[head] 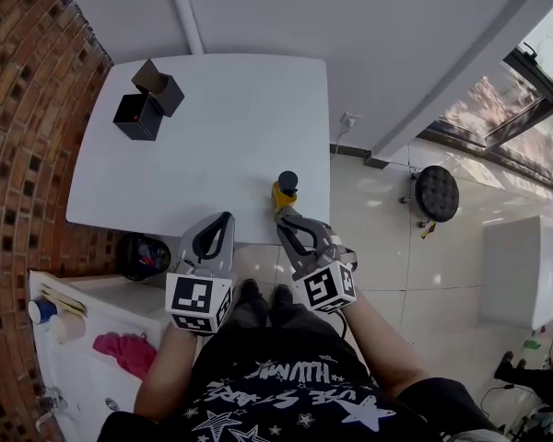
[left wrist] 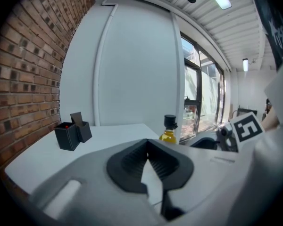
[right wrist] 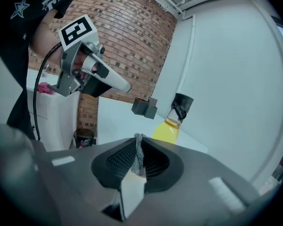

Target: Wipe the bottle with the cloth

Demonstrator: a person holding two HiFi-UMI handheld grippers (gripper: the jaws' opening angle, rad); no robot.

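Note:
A bottle [head: 286, 190] of yellow liquid with a black cap stands at the near right edge of the white table [head: 212, 136]. My right gripper [head: 284, 217] sits just in front of the bottle, shut on a small grey cloth [right wrist: 139, 152] that pokes up between its pads. In the right gripper view [right wrist: 138, 140] the bottle [right wrist: 172, 124] is close ahead, slightly to the right. My left gripper [head: 223, 219] hovers at the table's near edge, left of the bottle, shut with nothing in it. From the left gripper view [left wrist: 147, 145] the bottle [left wrist: 169, 132] stands ahead to the right.
Two black boxes [head: 147, 104] stand at the table's far left corner. A brick wall runs along the left. A dark bin [head: 146, 254] sits under the table's near left corner, a white counter with a pink rag [head: 124, 350] is beside me, and a black stool [head: 437, 192] stands at the right.

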